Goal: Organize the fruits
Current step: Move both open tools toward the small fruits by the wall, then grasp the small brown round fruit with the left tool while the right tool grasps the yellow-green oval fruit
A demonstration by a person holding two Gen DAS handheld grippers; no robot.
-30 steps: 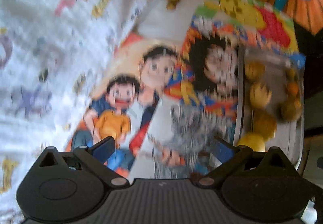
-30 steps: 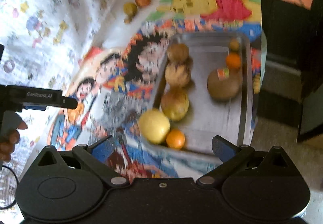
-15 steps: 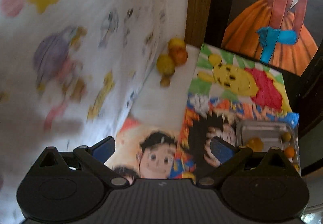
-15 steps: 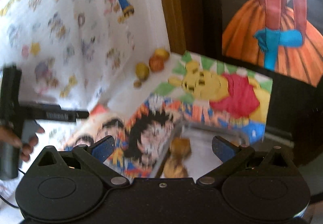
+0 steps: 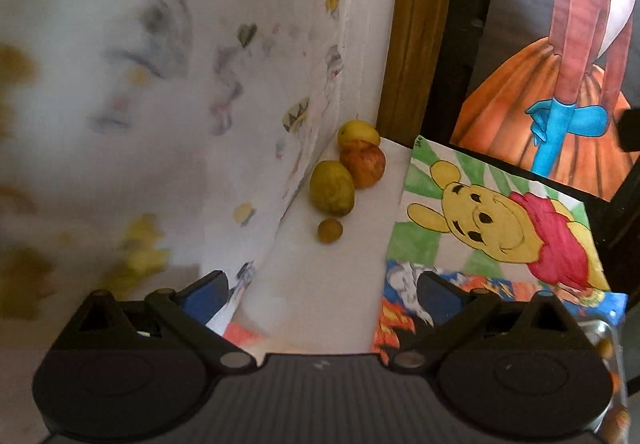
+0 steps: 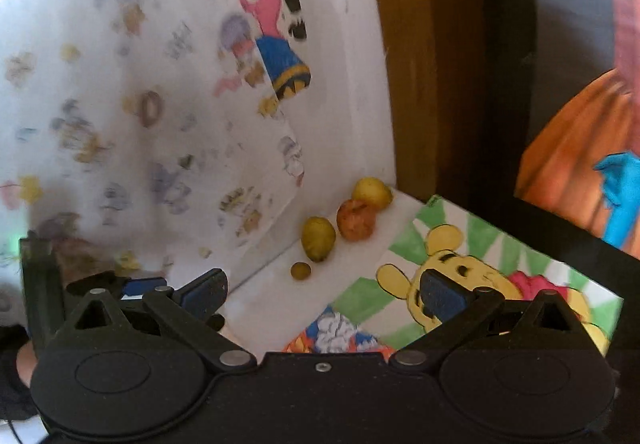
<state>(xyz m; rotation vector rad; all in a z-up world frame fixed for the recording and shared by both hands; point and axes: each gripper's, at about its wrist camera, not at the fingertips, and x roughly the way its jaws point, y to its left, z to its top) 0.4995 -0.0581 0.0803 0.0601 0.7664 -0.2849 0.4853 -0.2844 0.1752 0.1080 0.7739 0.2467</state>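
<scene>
Several fruits lie in the far corner against the white patterned wall: a yellow-green lemon (image 5: 331, 194), a red-orange apple (image 5: 362, 164), a yellow fruit (image 5: 358, 131) behind it and a small brown one (image 5: 330, 230) in front. The right wrist view shows the same lemon (image 6: 318, 238), apple (image 6: 356, 220), yellow fruit (image 6: 372, 193) and small fruit (image 6: 300, 270). My left gripper (image 5: 322, 294) is open and holds nothing, a short way before the fruits. My right gripper (image 6: 324, 294) is open too, farther back. A corner of the metal tray (image 5: 602, 328) shows at the lower right.
Cartoon drawings cover the table, with a yellow bear sheet (image 5: 496, 220) right of the fruits. A wooden post (image 5: 420, 28) stands behind the corner. A painting of an orange skirt (image 5: 560, 92) leans at the back right. The left gripper's body (image 6: 44, 300) sits at the right wrist view's left edge.
Both views have swung up and away from the tray toward the far corner. The fruits by the wall are now closer and larger. Both grippers stay open.
</scene>
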